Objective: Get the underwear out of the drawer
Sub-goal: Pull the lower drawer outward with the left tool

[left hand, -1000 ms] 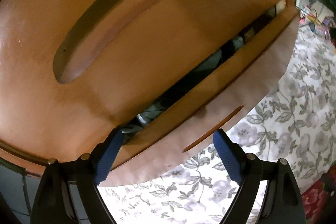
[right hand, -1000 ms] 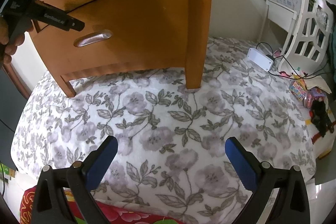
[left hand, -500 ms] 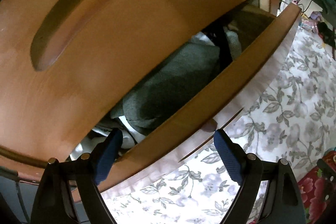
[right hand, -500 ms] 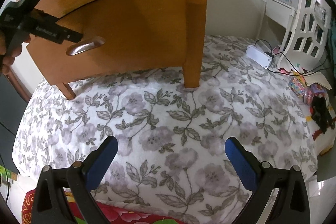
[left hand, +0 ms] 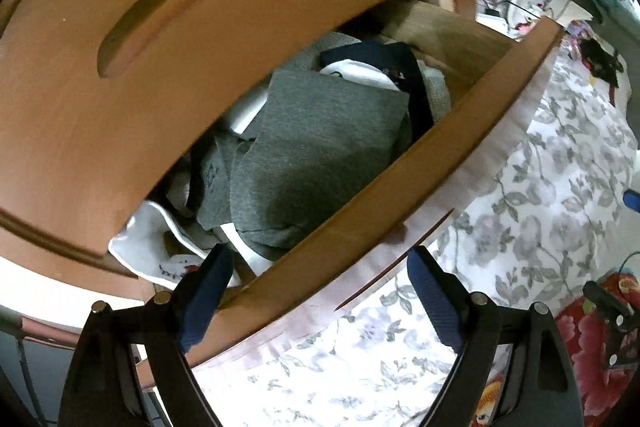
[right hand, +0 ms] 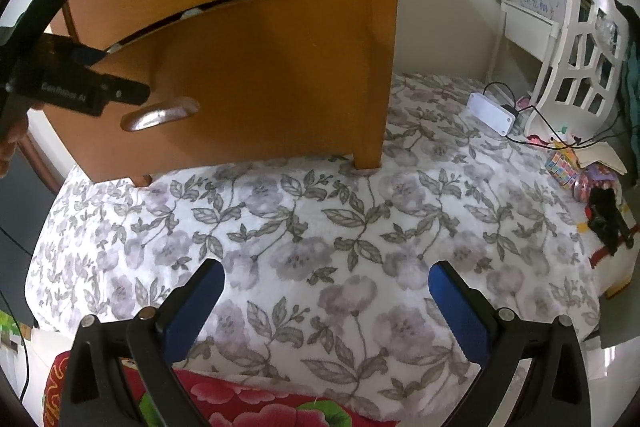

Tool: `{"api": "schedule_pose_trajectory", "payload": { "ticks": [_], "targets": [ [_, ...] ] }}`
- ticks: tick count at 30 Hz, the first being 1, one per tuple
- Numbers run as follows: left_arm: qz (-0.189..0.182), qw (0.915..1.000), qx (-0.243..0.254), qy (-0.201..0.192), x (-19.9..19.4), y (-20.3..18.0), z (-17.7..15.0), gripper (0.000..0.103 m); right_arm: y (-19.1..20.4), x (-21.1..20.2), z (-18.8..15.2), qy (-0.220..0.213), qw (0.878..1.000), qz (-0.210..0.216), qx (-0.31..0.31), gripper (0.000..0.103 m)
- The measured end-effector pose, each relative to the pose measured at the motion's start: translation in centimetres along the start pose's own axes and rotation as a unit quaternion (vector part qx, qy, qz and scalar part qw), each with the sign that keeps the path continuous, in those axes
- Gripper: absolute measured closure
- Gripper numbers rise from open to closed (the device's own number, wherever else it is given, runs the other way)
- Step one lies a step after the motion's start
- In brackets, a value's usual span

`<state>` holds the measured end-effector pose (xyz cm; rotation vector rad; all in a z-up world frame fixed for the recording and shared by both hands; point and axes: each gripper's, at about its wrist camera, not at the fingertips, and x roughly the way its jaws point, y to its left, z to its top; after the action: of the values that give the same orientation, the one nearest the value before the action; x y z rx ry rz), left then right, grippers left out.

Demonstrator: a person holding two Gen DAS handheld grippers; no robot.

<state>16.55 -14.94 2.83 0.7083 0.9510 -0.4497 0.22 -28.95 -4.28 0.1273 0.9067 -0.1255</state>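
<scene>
The lower drawer [left hand: 360, 227] of the wooden chest stands pulled partly out. Inside lies a folded grey garment [left hand: 312, 155], with a white piece [left hand: 148, 243] at the near left and a navy-and-white piece [left hand: 380, 59] behind. My left gripper [left hand: 320, 267] straddles the drawer's front panel, one finger inside the drawer and one outside, jaws wide apart. In the right wrist view the same gripper's black body [right hand: 80, 83] sits at the drawer [right hand: 260, 79], held by a hand. My right gripper [right hand: 326, 279] hangs open over the floral blanket, holding nothing.
The upper drawer front [left hand: 180, 7] overhangs the open one. A floral blanket [right hand: 360, 219] covers the floor before the chest. A white box with cables [right hand: 490, 113], a white rack [right hand: 576, 67] and small clutter stand at the right. A red floral cloth [right hand: 240, 399] lies nearest.
The lower drawer has slid further out, from a narrow gap to a wide opening that shows the clothes. My left gripper moved with its front panel. The right gripper stayed put.
</scene>
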Motion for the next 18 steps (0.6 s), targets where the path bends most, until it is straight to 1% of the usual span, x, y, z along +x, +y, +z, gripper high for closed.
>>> {"api": "schedule_pose_trajectory", "payload": {
  "ticks": [4,5,11,14,18],
  "targets": [
    [-0.001,1.0000,0.001,-0.003,-1.3,-0.5,-0.7,0.014,0.5,-0.9,-0.1,-0.007,1.000,0.003,-0.005,0.000],
    [-0.001,1.0000,0.000,-0.003,-1.8,-0.2,-0.7,0.014,0.6,-1.1,-0.2,-0.008,1.000,0.003,-0.007,0.000],
    [-0.015,0.9998,-0.009,-0.010,-3.8,-0.5,-1.5,0.014,0.9,-2.4,-0.6,-0.011,1.000,0.002,-0.009,0.000],
    [-0.013,0.9998,-0.009,-0.011,-4.1,-0.9,-2.0,0.014,1.1,-3.0,-0.7,-0.016,1.000,0.002,-0.011,0.000],
    [-0.021,0.9996,-0.013,-0.014,-5.0,-1.3,-2.4,0.014,1.3,-3.9,-0.9,-0.022,1.000,0.004,-0.013,0.000]
  ]
}}
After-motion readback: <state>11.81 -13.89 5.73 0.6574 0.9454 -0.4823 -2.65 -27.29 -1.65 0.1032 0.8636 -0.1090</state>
